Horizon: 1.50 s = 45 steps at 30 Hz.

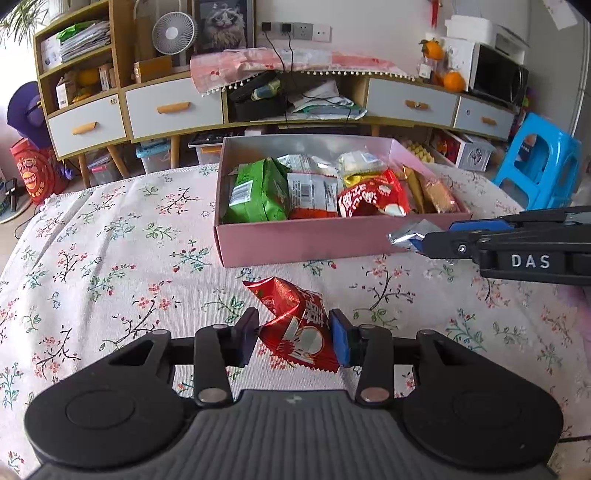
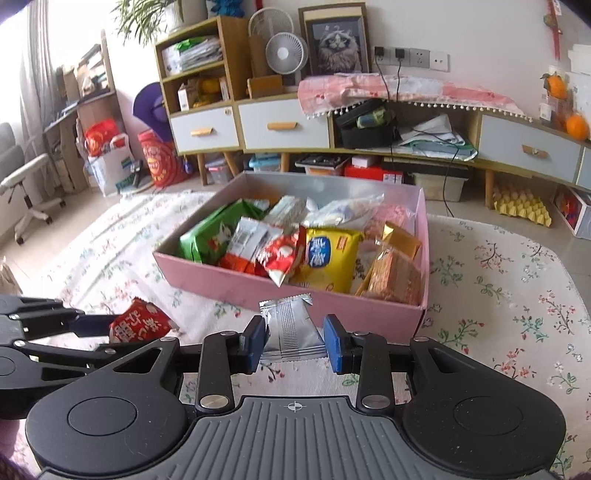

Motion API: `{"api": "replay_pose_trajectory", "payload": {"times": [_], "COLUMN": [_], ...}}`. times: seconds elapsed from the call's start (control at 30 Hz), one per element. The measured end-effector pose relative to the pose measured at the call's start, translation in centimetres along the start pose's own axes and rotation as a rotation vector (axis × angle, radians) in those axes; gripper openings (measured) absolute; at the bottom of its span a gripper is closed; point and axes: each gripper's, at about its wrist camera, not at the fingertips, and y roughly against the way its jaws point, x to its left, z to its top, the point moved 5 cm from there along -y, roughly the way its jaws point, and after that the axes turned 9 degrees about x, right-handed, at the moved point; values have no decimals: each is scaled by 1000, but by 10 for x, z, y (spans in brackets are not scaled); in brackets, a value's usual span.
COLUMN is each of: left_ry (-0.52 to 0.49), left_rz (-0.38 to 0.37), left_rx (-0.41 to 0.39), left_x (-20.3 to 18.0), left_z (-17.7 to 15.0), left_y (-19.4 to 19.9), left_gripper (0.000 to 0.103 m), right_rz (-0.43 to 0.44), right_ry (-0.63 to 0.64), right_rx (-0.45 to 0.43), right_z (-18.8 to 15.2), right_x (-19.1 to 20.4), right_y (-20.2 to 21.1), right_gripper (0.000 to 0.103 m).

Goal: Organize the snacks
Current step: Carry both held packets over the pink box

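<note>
Pink cardboard forms the box (image 1: 317,242) that sits on the flowered tablecloth (image 1: 110,251), open at the top and crowded with snacks. At its left end lies a green packet (image 1: 258,192); beside that a red and white packet (image 1: 312,195) with a barcode, then a red bag (image 1: 373,197) with white lettering. From the right wrist view a yellow bag (image 2: 330,258) shows near the middle, with a clear pack of brown biscuits (image 2: 395,277) and a gold wrapper (image 2: 400,238) at the right end, and pale packets behind.

The left gripper (image 1: 295,336) is closed on a red snack packet (image 1: 299,325) in front of the box; both pads press its crumpled sides. The packet's long axis runs away from the camera, leaning to the left, its twisted top end pointing toward the box.

The right gripper (image 2: 295,343) pinches a silver sachet (image 2: 291,328) between its blue pads, just before the near wall of the box. The sachet stands roughly upright, long axis toward the box, crimped upper edge against the pink wall in view.

The cloth is white with red blossoms and green leaves. Beyond it stands a low wooden cabinet (image 1: 177,110) with grey drawers, a white fan (image 1: 173,33), a framed cat picture (image 1: 221,26), oranges (image 1: 452,81), and a blue plastic stool (image 1: 543,162).
</note>
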Motion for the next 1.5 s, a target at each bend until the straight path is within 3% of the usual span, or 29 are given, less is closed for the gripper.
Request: {"api": "replay_pose_trajectory", "payload": {"times": [0.17, 0.5, 0.67, 0.97, 1.17, 1.5], "left_ry": [40, 41, 56, 117, 123, 136], "left_rz": [-22, -34, -11, -30, -60, -71], "left_rx": [-21, 8, 104, 44, -20, -83], "left_x": [4, 1, 2, 9, 4, 2], "left_z": [9, 8, -2, 10, 33, 88], "left_y": [8, 0, -17, 0, 9, -23], "left_gripper": [28, 31, 30, 27, 28, 28], "right_rz": [11, 34, 39, 49, 77, 84], "right_ry": [-32, -74, -65, -86, -166, -357], "right_rx": [-29, -42, -24, -48, -70, -66], "right_z": [6, 14, 10, 15, 28, 54], "right_x": [-5, -11, -8, -8, -19, -62], "right_y": [11, 20, 17, 25, 30, 1], "right_gripper": [33, 33, 33, 33, 33, 33]}}
